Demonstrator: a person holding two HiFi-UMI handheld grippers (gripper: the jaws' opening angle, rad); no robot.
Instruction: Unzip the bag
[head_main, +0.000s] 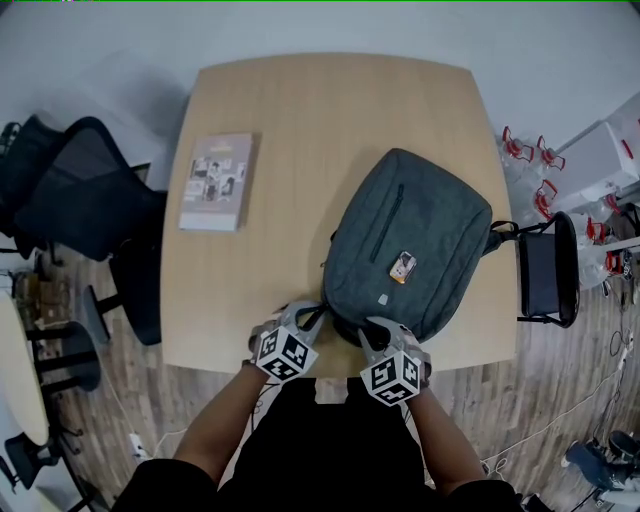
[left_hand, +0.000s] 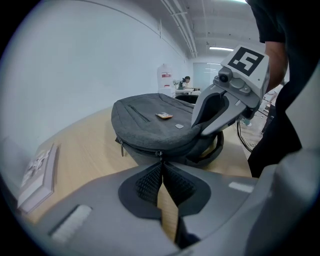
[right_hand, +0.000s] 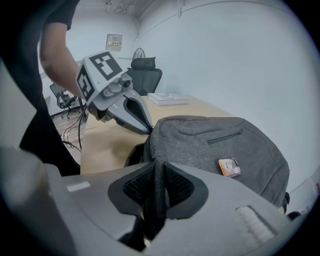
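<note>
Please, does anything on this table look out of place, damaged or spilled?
Nothing stands out. The grey backpack lies flat on the table, slanted but whole; the book lies closed, apart from it; nothing is spilled.

Grey fabric backpack (head_main: 415, 240) lies flat, front panel up, on the table's (head_main: 300, 110) right half, skewed, top end at the near edge. Main zip (left_hand: 142, 149) looks closed; small orange tag (head_main: 403, 266) on front
</note>
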